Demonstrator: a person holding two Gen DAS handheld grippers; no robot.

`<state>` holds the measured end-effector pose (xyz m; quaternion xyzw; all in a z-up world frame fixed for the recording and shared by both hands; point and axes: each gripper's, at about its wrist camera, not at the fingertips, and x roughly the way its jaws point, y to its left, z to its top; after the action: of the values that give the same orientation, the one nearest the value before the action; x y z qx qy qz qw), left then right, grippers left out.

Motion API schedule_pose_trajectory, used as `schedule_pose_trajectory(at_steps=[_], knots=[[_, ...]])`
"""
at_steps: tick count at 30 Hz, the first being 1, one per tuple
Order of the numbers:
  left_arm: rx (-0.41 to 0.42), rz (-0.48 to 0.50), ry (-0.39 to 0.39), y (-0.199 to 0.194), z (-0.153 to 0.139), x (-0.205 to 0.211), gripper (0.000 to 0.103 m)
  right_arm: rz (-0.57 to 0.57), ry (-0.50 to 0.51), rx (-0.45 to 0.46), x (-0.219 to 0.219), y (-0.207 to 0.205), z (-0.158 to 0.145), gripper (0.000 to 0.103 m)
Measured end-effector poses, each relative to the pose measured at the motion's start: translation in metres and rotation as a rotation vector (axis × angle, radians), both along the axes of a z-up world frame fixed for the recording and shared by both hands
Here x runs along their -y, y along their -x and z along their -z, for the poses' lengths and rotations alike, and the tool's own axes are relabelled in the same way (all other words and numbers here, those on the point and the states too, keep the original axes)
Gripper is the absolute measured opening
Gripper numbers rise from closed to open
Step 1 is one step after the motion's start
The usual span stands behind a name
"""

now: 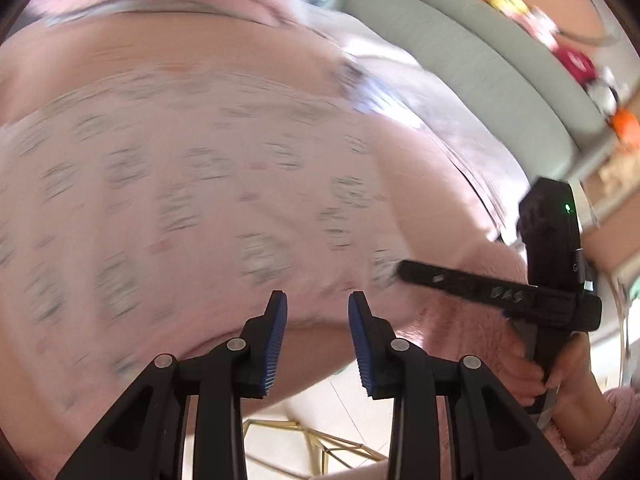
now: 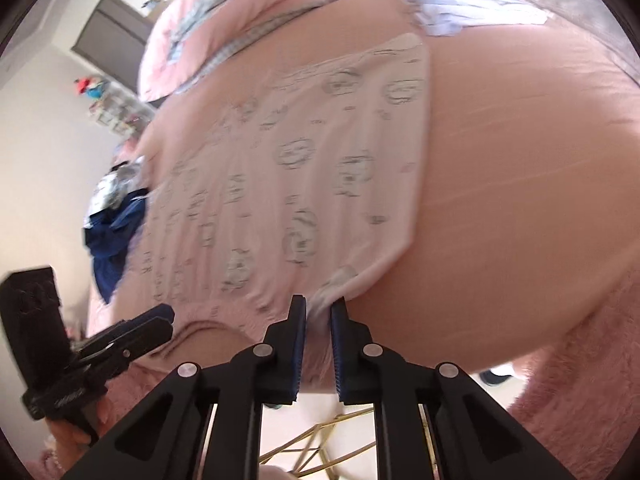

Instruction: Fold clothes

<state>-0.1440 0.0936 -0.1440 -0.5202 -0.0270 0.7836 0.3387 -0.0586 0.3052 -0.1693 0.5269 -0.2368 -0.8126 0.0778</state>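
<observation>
A pale pink garment (image 1: 200, 180) printed with small grey faces lies spread flat on a pink bed sheet (image 2: 520, 160). In the right wrist view the garment (image 2: 300, 160) runs away from me, and its near corner sits between the fingers of my right gripper (image 2: 319, 308), which is shut on it. From the left wrist view that right gripper (image 1: 400, 270) reaches in from the right onto the garment's edge. My left gripper (image 1: 318, 312) is open over the garment's near edge with nothing between its pads. The left gripper (image 2: 166, 318) also shows at the lower left.
A folded blue-striped cloth (image 2: 472, 8) and a pink checked quilt (image 2: 240, 12) lie at the far end of the bed. A dark blue clothes heap (image 2: 112, 232) sits at the bed's left side. A grey sofa (image 1: 460, 60) stands beyond. A gold wire frame (image 1: 320, 444) is below the bed edge.
</observation>
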Motion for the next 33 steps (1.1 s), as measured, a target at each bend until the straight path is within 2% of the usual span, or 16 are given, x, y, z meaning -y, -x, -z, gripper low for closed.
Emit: schedule_pose_trajectory(at_steps=[2,5,9,12,14,18,22,28,29,31,33], knots=[[-0.014,0.057,0.054,-0.003,0.007,-0.022,0.029,0.043,-0.018,0.029,-0.01,-0.007,0.004,0.011],[-0.036,0.077,0.11,-0.007,0.016,-0.035,0.029,0.106,0.021,0.084,-0.024,-0.013,0.014,0.012],[-0.059,0.085,0.172,-0.011,0.025,-0.047,0.029,0.013,0.144,0.136,-0.008,-0.006,0.028,0.012],[-0.058,0.012,0.167,-0.008,0.023,-0.029,0.029,-0.037,0.138,0.115,0.004,0.001,0.028,0.012],[-0.053,-0.026,0.154,-0.007,0.022,-0.018,0.029,-0.068,0.182,0.094,0.009,0.009,0.027,0.012],[-0.004,-0.008,0.025,-0.012,0.019,-0.01,0.029,-0.099,0.281,0.077,0.013,0.029,0.03,0.012],[0.032,0.029,-0.029,-0.016,0.02,-0.021,0.04,-0.087,0.32,0.074,0.008,0.028,0.033,0.012],[0.024,0.104,0.026,-0.013,0.027,-0.056,0.039,-0.058,0.351,0.059,-0.002,0.02,0.029,0.012],[0.017,0.114,0.024,-0.013,0.027,-0.061,0.038,-0.055,0.352,0.055,-0.003,0.02,0.028,0.012],[0.015,0.116,0.046,-0.01,0.029,-0.069,0.015,-0.05,0.356,0.046,-0.005,0.019,0.026,0.012],[0.041,0.119,0.048,-0.005,0.033,-0.074,0.015,-0.049,0.351,0.036,-0.005,0.018,0.024,0.012]])
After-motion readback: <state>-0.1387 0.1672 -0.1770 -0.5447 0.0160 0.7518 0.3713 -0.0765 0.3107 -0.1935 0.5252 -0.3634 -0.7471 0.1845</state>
